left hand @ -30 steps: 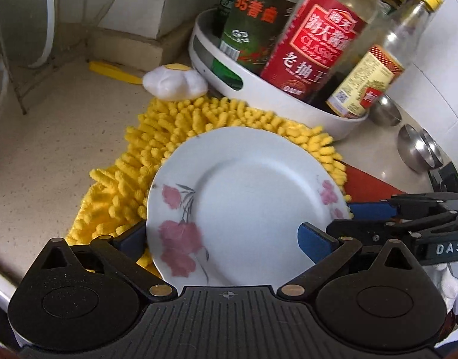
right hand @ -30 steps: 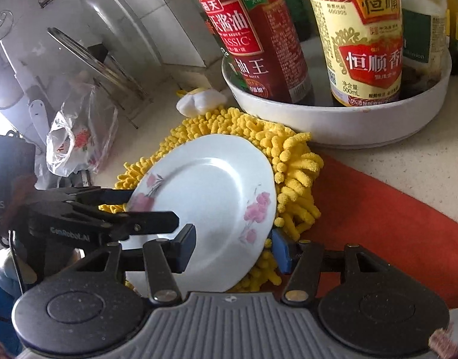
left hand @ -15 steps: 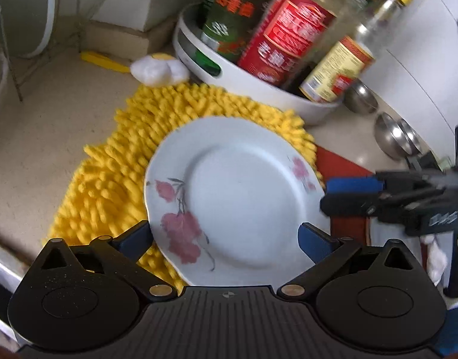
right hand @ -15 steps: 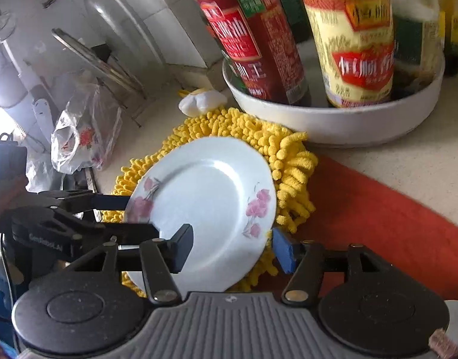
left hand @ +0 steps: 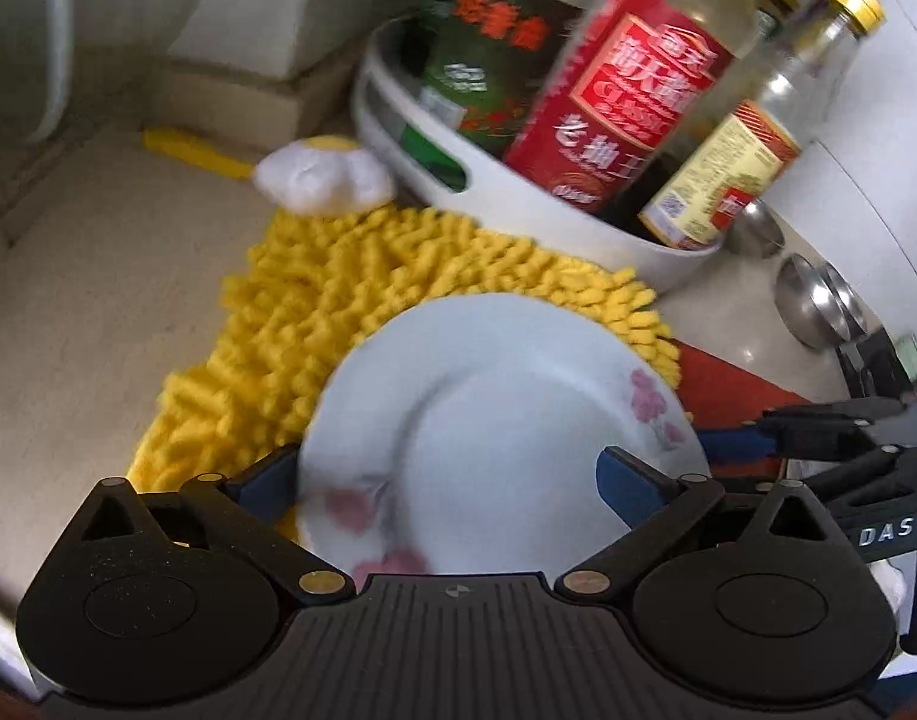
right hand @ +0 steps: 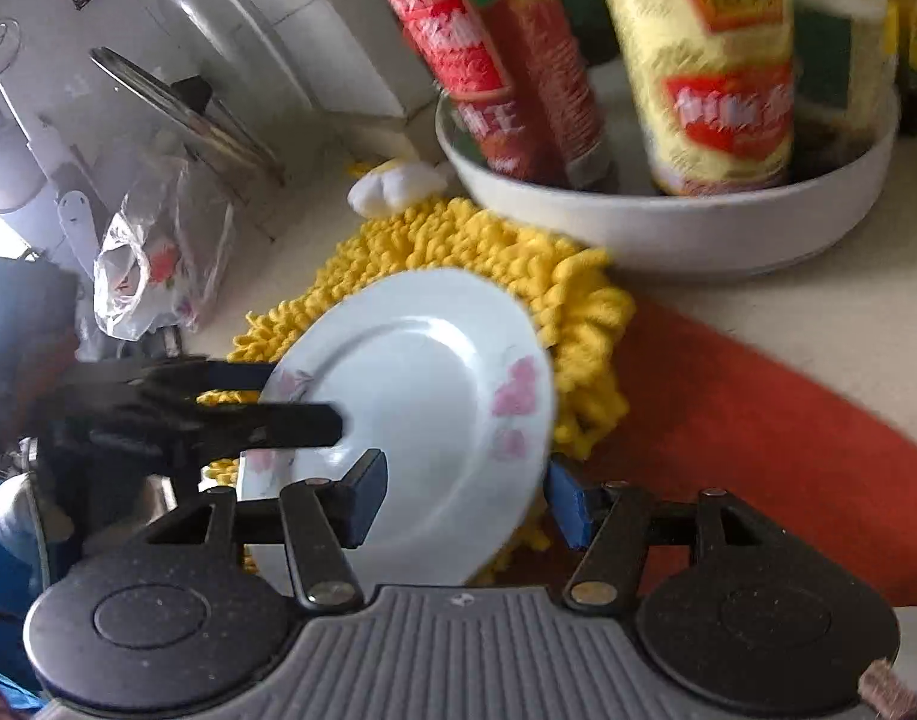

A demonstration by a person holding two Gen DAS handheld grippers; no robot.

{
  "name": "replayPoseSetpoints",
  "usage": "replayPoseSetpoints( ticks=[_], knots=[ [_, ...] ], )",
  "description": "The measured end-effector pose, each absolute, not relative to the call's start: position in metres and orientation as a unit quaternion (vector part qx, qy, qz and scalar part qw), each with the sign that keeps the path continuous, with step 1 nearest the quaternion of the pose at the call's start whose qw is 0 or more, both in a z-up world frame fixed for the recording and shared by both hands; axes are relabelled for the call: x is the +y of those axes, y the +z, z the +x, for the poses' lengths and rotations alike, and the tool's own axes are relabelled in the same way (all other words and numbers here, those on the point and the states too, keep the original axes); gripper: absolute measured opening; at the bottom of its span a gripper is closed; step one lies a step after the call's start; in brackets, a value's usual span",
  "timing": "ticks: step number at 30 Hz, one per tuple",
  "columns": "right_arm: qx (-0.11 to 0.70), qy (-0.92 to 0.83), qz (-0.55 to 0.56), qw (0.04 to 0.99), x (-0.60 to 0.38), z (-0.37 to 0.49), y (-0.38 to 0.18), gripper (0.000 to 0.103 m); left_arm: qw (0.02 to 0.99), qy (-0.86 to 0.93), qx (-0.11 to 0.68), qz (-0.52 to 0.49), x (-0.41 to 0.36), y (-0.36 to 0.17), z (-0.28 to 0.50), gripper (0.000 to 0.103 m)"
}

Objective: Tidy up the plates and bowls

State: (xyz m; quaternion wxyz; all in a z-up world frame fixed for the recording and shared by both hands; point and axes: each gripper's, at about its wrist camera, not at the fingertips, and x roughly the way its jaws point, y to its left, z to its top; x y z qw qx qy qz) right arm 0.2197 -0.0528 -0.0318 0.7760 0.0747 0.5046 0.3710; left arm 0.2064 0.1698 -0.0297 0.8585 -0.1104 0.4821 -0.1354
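White floral plate lies on my yellow chenille mat on the desk. My left tool straddles it, jaws wide; my right tool straddles its rim, apparently unclamped. Next, I judge: grip and lift.

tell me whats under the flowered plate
A shaggy yellow mat lies under the plate, sticking out around its far edge. Whatever lies beneath the plate's middle is covered.

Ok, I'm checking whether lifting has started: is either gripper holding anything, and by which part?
Nothing looks gripped. The left gripper and right gripper straddle the rim of the plate on opposite sides, jaws apart; it seems to rest on the yellow mat.
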Motion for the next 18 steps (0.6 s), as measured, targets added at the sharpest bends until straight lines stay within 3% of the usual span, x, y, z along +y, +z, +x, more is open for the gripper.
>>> replayPoseSetpoints(
  ticks=[5, 15, 18],
  knots=[
    [0.503, 0.364, 0.079, 0.779, -0.057, 0.215, -0.026, 0.054, 0.867, -0.131, 0.476, -0.062, 0.148, -0.021, 0.189, 0.102],
    [0.524, 0.356, 0.068, 0.771, -0.057, 0.211, -0.035, 0.052, 0.861, -0.133, 0.483, -0.087, 0.151, -0.035, 0.163, 0.101],
    [0.532, 0.349, 0.078, 0.768, -0.063, 0.203, -0.039, 0.045, 0.872, -0.119, 0.471, -0.060, 0.144, -0.037, 0.157, 0.101]
  ],
)
